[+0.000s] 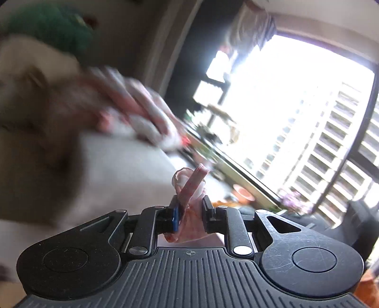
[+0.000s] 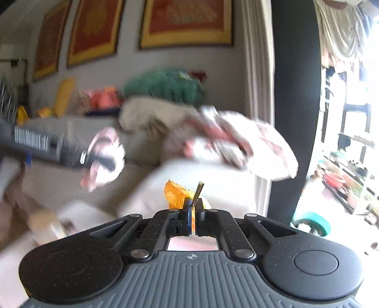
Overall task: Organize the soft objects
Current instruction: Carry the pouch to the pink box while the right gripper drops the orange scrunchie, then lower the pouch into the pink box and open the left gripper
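Note:
My left gripper (image 1: 189, 203) is shut on a pink and white cloth (image 1: 189, 187) whose bunched edge sticks up between the fingers. It also shows in the right wrist view (image 2: 104, 158) at the left, with the cloth (image 2: 104, 142) hanging from it. My right gripper (image 2: 194, 206) is shut on an orange cloth (image 2: 175, 194) with a thin yellow-brown edge. A crumpled pink and white cloth (image 2: 236, 144) lies on the beige sofa arm (image 2: 213, 175), blurred. It shows blurred in the left wrist view (image 1: 142, 113).
A green fuzzy cushion (image 2: 165, 86) and a cream cushion (image 2: 151, 113) sit on the sofa back. Orange and yellow items (image 2: 101, 99) lie further left. Framed red pictures (image 2: 187, 21) hang on the wall. A bright window (image 1: 296, 118) and a dark frame post (image 2: 293, 94) stand right.

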`<state>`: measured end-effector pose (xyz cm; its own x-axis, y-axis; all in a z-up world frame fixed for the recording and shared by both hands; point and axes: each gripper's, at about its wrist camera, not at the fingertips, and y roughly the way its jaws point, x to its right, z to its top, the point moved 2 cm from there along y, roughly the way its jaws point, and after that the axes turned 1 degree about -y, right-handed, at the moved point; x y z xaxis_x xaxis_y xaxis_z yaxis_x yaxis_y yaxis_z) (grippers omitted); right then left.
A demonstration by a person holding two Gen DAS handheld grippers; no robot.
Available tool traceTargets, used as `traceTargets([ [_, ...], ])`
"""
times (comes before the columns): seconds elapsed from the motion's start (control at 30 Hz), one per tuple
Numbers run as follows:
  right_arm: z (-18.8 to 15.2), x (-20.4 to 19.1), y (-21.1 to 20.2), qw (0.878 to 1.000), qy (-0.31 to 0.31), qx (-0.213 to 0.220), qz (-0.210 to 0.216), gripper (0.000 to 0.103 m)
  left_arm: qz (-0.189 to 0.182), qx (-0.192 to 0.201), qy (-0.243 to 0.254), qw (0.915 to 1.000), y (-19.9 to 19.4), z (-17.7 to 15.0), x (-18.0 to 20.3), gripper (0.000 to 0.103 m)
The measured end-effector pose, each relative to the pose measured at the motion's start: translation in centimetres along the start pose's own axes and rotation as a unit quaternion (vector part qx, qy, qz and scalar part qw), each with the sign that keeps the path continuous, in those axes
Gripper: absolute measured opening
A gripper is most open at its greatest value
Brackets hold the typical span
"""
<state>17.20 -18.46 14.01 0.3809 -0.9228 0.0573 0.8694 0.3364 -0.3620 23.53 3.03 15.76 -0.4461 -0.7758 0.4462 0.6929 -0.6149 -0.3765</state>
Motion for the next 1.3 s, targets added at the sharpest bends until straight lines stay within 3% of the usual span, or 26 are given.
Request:
traceTargets([
  [0.07,-2.9,2.1,1.6,0.998,0.019,-0.051,0.026,0.004,-0.001,-0.057,-0.012,0.9983,4.3,-1.4,0.7,0.024],
  [0.13,-5.5,3.1,1.9,0.995,0.034,-0.088,0.024,0.006,0.02,-0.11,-0.013,0.9937,7.5,-3.3,1.0,0.024],
  [0.17,-6.7,3.1,1.3,0.995,0.031,-0.089,0.022,0.01,0.03,-0.123,-0.008,0.992,8.3,-4.3,1.2,0.024],
  [0.23,-8.6,2.6,-0.2,0.996,0.017,-0.083,0.007,0.03,0.037,-0.145,0.01,0.9886,9.5,-5.7,1.4,0.024],
  [0.27,-9.3,2.2,-0.9,0.997,0.009,-0.08,-0.003,0.046,0.039,-0.148,0.014,0.9882,9.6,-6.3,1.5,0.024],
  [0.3,-9.8,1.9,-1.5,0.997,0.003,-0.073,-0.007,0.051,0.041,-0.147,0.02,0.9881,9.4,-6.8,1.6,0.024],
  [0.37,-11.1,0.9,-3.0,0.998,-0.01,-0.065,-0.007,0.052,0.045,-0.154,0.054,0.9855,9.4,-7.3,2.3,0.024],
  [0.43,-12.0,-0.3,-3.9,0.998,-0.022,-0.061,-0.008,0.052,0.054,-0.18,0.097,0.9774,9.2,-8.1,3.5,0.024],
  [0.53,-12.0,-1.6,-5.2,0.999,-0.021,-0.043,-0.007,0.055,0.076,-0.154,0.169,0.9705,8.6,-9.0,5.0,0.027],
  [0.63,-11.9,-2.6,-6.0,0.999,0.004,-0.033,0.012,0.056,0.101,-0.052,0.235,0.9653,7.1,-8.3,6.2,0.029],
  [0.7,-12.0,-3.4,-6.5,0.999,0.011,-0.034,0.027,0.057,0.101,-0.018,0.215,0.9712,6.2,-7.3,6.1,0.029],
  [0.73,-12.0,-3.8,-6.6,0.999,0.009,-0.034,0.032,0.057,0.09,-0.018,0.177,0.9798,6.0,-6.7,5.5,0.028],
  [0.8,-12.2,-4.7,-6.6,0.999,0.001,-0.039,0.038,0.057,0.035,-0.046,0.045,0.9973,5.6,-5.8,3.8,0.03],
  [0.87,-12.6,-5.3,-6.5,0.998,-0.005,-0.045,0.043,0.057,0.014,-0.085,-0.067,0.9941,5.9,-5.6,1.9,0.03],
  [0.93,-13.1,-5.8,-6.5,0.997,-0.003,-0.054,0.049,0.057,0.011,-0.127,-0.097,0.9871,6.7,-5.9,1.4,0.03],
  [1.0,-13.7,-5.9,-6.3,0.997,0.004,-0.064,0.052,0.057,0.017,-0.159,-0.09,0.983,7.2,-6.6,1.9,0.03],
  [1.07,-14.2,-5.8,-6.1,0.996,0.013,-0.073,0.052,0.057,0.045,-0.183,-0.028,0.9816,7.7,-7.7,3.0,0.03],
  [1.13,-14.8,-5.7,-6.1,0.995,0.021,-0.08,0.053,0.057,0.076,-0.233,0.049,0.9683,8.9,-9.5,4.0,0.03],
  [1.2,-15.1,-5.7,-6.1,0.995,0.027,-0.083,0.055,0.057,0.075,-0.274,0.076,0.9559,9.8,-11.4,4.4,0.033],
  [1.3,-15.5,-6.0,-6.4,0.995,0.022,-0.08,0.056,0.057,0.09,-0.247,0.106,0.959,10.5,-10.9,4.7,0.034],
])
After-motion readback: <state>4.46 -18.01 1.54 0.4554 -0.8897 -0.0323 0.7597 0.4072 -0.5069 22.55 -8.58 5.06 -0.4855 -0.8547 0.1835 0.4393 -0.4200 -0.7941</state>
